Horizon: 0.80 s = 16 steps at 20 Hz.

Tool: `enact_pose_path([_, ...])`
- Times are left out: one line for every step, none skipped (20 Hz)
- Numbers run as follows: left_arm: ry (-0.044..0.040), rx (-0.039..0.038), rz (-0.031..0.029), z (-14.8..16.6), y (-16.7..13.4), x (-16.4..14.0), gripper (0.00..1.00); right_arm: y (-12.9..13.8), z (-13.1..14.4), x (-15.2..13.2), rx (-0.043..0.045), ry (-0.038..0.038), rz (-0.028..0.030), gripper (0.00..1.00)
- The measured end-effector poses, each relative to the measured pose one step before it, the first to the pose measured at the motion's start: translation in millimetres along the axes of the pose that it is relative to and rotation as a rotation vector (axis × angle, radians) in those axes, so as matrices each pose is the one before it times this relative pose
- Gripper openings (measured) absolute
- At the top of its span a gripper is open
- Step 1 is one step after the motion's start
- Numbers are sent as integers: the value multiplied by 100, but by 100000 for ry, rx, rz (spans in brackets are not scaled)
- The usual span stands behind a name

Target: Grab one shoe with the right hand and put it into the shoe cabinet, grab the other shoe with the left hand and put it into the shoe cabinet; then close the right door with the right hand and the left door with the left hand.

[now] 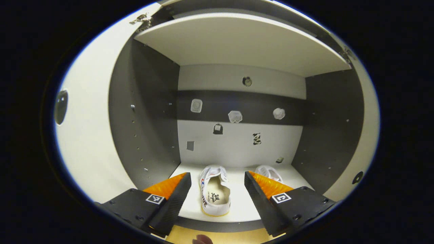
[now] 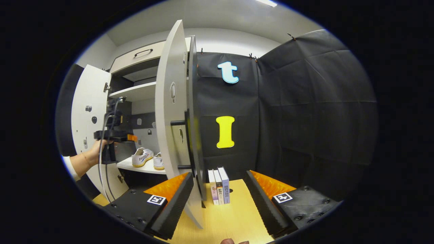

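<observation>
Books (image 2: 219, 185) stand upright in a short row on the wooden floor (image 2: 234, 217), just ahead of the right gripper (image 2: 218, 193) and between its spread, empty fingers, close beside the lower edge of the right door (image 2: 171, 115). That door stands open, edge-on before the left finger, with bare floor beyond toward the booth's cloth wall. Farther left in the right gripper view, a hand (image 2: 93, 152) holds the left gripper (image 2: 115, 135) in front of the shoe cabinet (image 2: 135, 61), whose left door (image 2: 86, 112) is swung wide. Both shoes sit on the lower shelf (image 1: 237, 200). The left gripper view looks straight into the cabinet: one shoe (image 1: 214, 189) lies between its parted, empty fingers, the other shoe (image 1: 269, 173) partly behind the right finger, with open shelf around them and an upper shelf (image 1: 237, 44) overhead.
</observation>
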<state>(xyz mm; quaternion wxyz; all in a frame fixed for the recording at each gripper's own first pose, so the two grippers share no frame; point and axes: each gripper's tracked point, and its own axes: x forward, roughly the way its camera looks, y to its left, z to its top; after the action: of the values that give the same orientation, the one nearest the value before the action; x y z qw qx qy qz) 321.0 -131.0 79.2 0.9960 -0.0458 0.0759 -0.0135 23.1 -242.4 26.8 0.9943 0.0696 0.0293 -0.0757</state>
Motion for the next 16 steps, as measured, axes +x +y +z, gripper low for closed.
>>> enact_pose_path([-3412,428,-905,584,-106,-1524,98,-366,469,756,572,-472,-878,99])
enact_pose_path([-2852,166,-1403,429,-298,-1536,98,-515,301,555,1075,206,-643,99])
enact_pose_path([-2550,-375,-1506,376,-273,-1580,98,-316,159,496,1361,847,-210,99])
enact_pose_path([-1982,-595,-1259,194,-245,-1553,98,-208,-86,652,1234,1132,-98,98])
enact_pose_path([-1606,-428,-859,261,-167,-1448,98,-346,-204,831,950,964,-335,98])
enact_pose_path([-1550,7,-657,139,-49,-1430,98,-540,36,673,712,551,-694,98])
enact_pose_path([-1334,168,-383,243,82,-1427,98,-156,-9,677,520,417,-167,98])
enact_pose_path([-1346,145,-767,113,-66,-1304,100,20,142,486,229,77,54,98])
enact_pose_path([-1034,-177,-320,187,61,-1642,98,200,310,420,-501,-639,517,98])
enact_pose_path([-847,296,-172,62,149,-1529,98,230,262,441,-1234,-674,466,98])
enact_pose_path([-258,517,252,-4,309,-1348,98,315,405,362,-1577,-881,619,98])
enact_pose_path([220,718,-211,-36,260,-1239,98,449,459,273,-1329,-934,818,98])
enact_pose_path([207,630,76,-149,284,-1203,98,537,463,168,-862,-920,1018,98])
enact_pose_path([197,798,-479,-131,308,-1118,98,589,353,60,-645,-944,1121,98])
enact_pose_path([362,613,-243,-171,416,-995,98,523,252,60,-781,-798,976,98])
enact_pose_path([590,358,-226,-270,437,-893,98,-167,222,-147,-2381,-1029,-1141,98])
